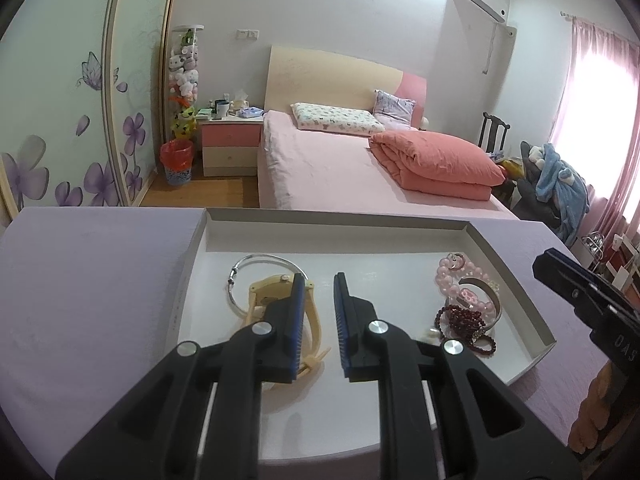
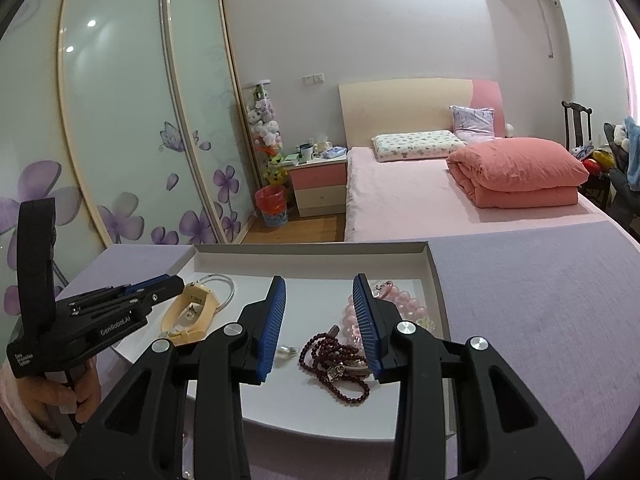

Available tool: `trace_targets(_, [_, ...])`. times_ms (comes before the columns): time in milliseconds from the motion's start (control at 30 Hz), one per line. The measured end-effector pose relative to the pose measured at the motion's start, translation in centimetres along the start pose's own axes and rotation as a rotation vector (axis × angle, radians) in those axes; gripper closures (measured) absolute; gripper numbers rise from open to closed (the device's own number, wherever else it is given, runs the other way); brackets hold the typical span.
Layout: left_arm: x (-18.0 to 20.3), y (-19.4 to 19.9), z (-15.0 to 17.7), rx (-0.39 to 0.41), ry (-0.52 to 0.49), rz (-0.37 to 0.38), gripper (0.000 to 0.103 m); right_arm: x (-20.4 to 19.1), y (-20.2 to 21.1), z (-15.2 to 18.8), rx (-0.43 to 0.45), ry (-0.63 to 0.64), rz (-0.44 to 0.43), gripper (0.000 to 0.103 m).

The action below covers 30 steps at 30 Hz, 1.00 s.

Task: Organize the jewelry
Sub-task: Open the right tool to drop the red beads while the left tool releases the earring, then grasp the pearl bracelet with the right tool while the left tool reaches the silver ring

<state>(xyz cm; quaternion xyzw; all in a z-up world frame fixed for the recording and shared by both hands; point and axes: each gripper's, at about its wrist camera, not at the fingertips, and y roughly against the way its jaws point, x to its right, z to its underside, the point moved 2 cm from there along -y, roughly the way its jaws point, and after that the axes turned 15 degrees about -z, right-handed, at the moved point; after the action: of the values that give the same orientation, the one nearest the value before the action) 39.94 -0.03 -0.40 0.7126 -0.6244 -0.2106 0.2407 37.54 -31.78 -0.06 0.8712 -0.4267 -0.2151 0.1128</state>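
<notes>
Shallow white box tray (image 1: 516, 268) sits on a lilac-covered table (image 1: 88, 280), bedroom behind it.

Tray, left part: silver bangle (image 1: 262, 258) lying flat; cream wristwatch (image 1: 276, 286) overlapping the bangle's near side, strap trailing toward the camera.

Tray, right part: pink bead bracelet (image 1: 448, 282) near the right wall. A dark red bead strand (image 1: 460, 316) is heaped just in front of it and touches it. Small pale pearl-like piece (image 1: 432, 334) beside the strand; too small to identify.

Left gripper (image 1: 319, 278): over the tray, angled down, blue pads drawn almost together with only a narrow gap. Nothing between them. Its left finger hides part of the wristwatch; contact cannot be told. In the right wrist view a hand (image 2: 60, 396) holds its handle.

Right gripper (image 2: 318, 280): jaws parted, nothing clasped. It hangs above the dark red bead strand, which lies on the tray floor in the gap between the fingers.
</notes>
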Motion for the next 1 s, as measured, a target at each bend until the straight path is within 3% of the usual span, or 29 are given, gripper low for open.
trace_targets(567, [-2.4,3.8,1.8,0.027,0.0,-0.009,0.08,-3.1,1.7,3.8,-0.113,0.013,-0.054,0.066])
trace_targets(767, [-3.3,5.6,2.9,0.036,-0.003,-0.007,0.077,-5.0,3.6,6.9,-0.22,0.006,-0.089,0.067])
trace_targets(1000, [-3.1,7.2,4.2,0.028,-0.01,0.001,0.073,-7.8,3.4,10.4,-0.389,0.008,-0.134,0.078])
